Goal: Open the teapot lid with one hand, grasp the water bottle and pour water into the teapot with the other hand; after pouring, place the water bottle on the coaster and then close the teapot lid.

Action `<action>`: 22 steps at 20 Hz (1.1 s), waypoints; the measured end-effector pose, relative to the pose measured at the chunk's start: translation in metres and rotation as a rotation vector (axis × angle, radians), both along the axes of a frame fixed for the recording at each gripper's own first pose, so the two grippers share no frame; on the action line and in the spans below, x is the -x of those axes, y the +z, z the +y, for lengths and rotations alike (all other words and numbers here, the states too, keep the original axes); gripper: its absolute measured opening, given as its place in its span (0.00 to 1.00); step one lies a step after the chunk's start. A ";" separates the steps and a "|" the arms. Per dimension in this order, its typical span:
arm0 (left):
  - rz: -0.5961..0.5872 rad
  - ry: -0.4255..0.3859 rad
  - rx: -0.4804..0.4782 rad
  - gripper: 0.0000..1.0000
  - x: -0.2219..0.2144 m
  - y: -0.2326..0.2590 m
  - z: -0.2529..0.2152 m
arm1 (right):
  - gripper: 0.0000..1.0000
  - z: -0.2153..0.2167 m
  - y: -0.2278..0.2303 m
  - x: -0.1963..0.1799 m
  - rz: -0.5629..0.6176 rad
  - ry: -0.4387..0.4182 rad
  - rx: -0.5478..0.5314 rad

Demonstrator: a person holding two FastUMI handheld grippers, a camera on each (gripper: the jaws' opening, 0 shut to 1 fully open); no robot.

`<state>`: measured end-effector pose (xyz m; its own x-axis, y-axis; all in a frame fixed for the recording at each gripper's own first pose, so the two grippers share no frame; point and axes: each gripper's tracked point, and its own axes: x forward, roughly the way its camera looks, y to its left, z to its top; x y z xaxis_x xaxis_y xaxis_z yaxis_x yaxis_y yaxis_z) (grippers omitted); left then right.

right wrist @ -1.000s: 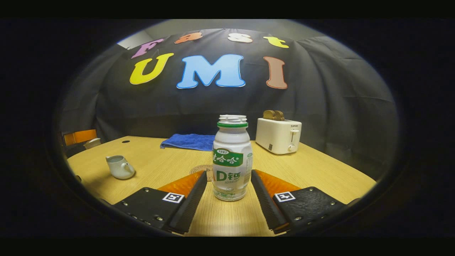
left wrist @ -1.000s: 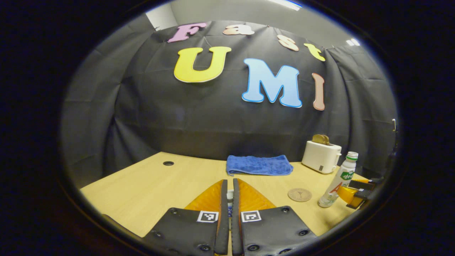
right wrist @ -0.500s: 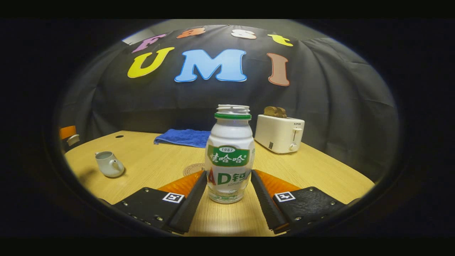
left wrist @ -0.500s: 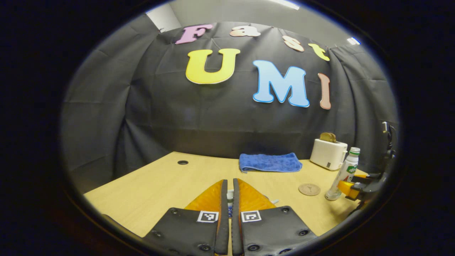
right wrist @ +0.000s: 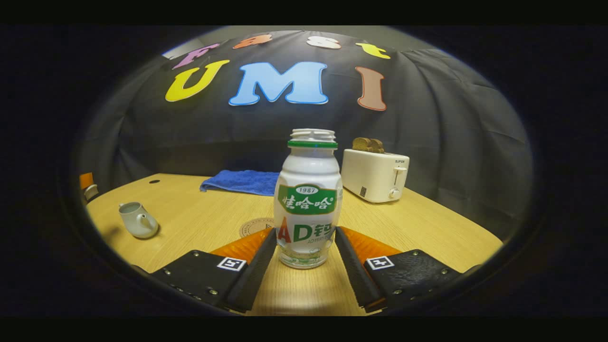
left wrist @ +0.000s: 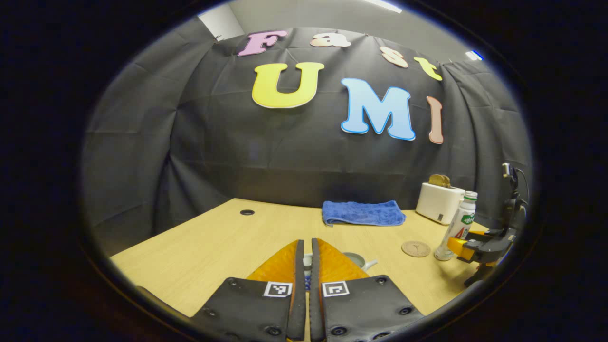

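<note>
In the right gripper view, the right hand-held gripper (right wrist: 306, 237) had its two fingers set against either side of the lower body of the water bottle (right wrist: 308, 199), which stood upright on the counter (right wrist: 427, 223) with its cap off and its threaded mouth bare; both fingers appeared to press on it, and whether its base was touching the wood or just lifted could not be told. Just behind the bottle lay the round coaster (right wrist: 254, 225), partly hidden by it. Well to the left stood the small pale teapot (right wrist: 137, 220), lid off and mouth open, its spout pointing toward the bottle. At the back of the counter lay a folded blue towel (right wrist: 240, 182), and to its right a white toaster (right wrist: 375, 175) with slices of bread in its slots. In the left gripper view, the left hand-held gripper (left wrist: 307, 259) had its fingers drawn almost together, clamped on a small pale piece that seemed to be the teapot lid (left wrist: 308, 260), though little of it showed. The teapot (left wrist: 354, 260) sat just beyond and below those fingers, its open rim and spout peeking out on the right. Farther right in that view stood the coaster (left wrist: 416, 248), then the water bottle (left wrist: 460, 227) with the right hand-held gripper (left wrist: 463, 246) at its side.
</note>
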<state>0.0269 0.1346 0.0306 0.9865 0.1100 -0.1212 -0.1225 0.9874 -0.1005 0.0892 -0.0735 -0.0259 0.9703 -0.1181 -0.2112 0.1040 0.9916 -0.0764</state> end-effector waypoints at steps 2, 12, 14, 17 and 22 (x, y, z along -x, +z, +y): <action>-0.001 0.001 0.002 0.09 -0.001 -0.001 0.001 | 0.99 0.000 0.001 -0.005 0.002 0.002 -0.004; 0.003 -0.002 0.008 0.09 -0.003 -0.006 0.000 | 0.84 0.003 0.009 -0.030 -0.005 0.023 0.101; 0.003 -0.006 0.008 0.13 -0.003 -0.006 -0.001 | 0.82 0.005 0.011 -0.028 -0.006 0.034 0.109; 0.002 -0.010 0.014 0.09 -0.005 -0.007 -0.002 | 0.82 0.008 0.014 -0.027 -0.006 0.040 0.129; -0.003 -0.014 0.019 0.09 -0.004 -0.006 0.000 | 0.82 0.023 0.037 -0.025 -0.039 0.056 0.286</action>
